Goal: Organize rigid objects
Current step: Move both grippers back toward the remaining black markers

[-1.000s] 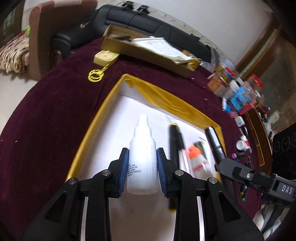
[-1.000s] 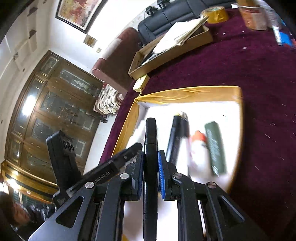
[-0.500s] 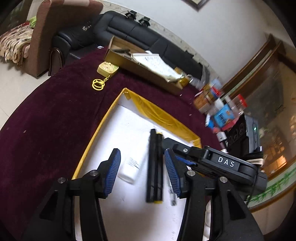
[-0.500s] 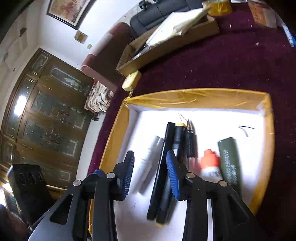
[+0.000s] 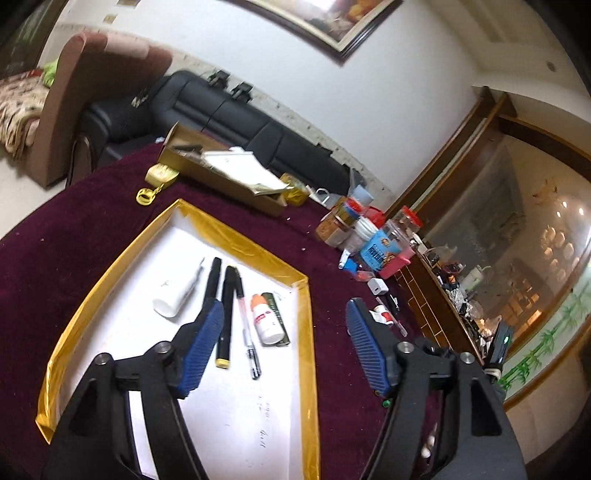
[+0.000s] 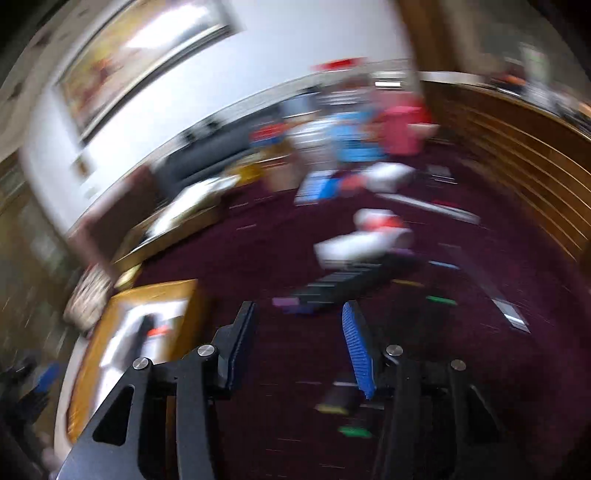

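Though blurred, both hand-held grippers [image 5: 284, 321] [image 6: 299, 314] apparently empty, tilted downward.

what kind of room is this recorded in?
Most likely a home living room: a black leather sofa against the wall, a framed picture above it, and a maroon-clothed table cluttered with household jars and boxes.

One gold-rimmed tray [image 5: 110, 284] lies on the desk [image 5: 55, 240]. Inside the tray, counted left to right: one white dropper bottle [image 5: 177, 295], two black markers [image 5: 212, 280], one clear pen [image 5: 246, 328], one small orange-capped bottle [image 5: 265, 321], one dark green stick [image 5: 275, 317]. Beyond the tray: one cardboard box [image 5: 221, 181], one gold keychain [image 5: 157, 181].
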